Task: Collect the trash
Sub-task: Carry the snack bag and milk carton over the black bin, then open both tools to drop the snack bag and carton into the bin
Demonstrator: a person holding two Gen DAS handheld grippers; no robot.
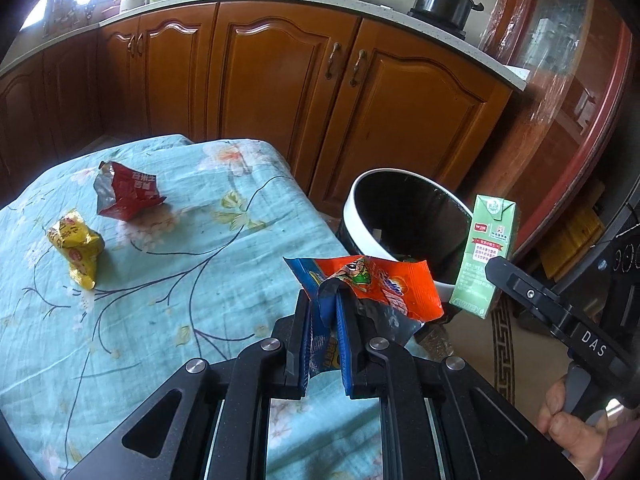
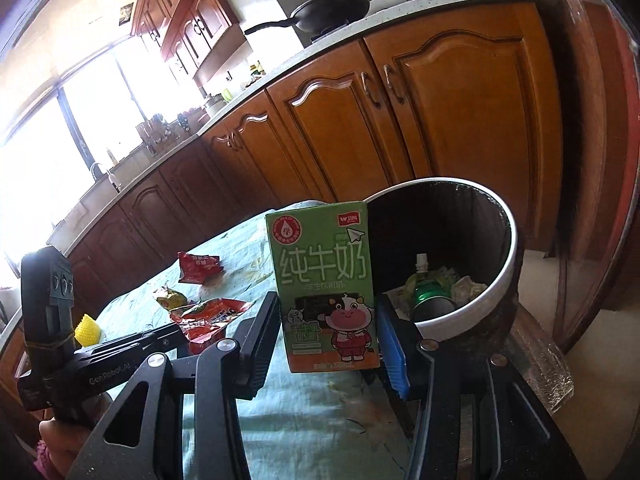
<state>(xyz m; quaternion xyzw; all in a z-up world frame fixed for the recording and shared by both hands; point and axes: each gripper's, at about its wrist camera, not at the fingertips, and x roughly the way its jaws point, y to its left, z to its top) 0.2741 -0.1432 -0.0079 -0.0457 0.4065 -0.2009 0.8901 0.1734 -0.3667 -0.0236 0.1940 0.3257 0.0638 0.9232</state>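
Bin contents: right view only; bottle inside.

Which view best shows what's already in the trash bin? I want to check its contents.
The right wrist view: it looks into the trash bin, showing a green pouch and crumpled paper. The left wrist view shows mostly its dark interior.
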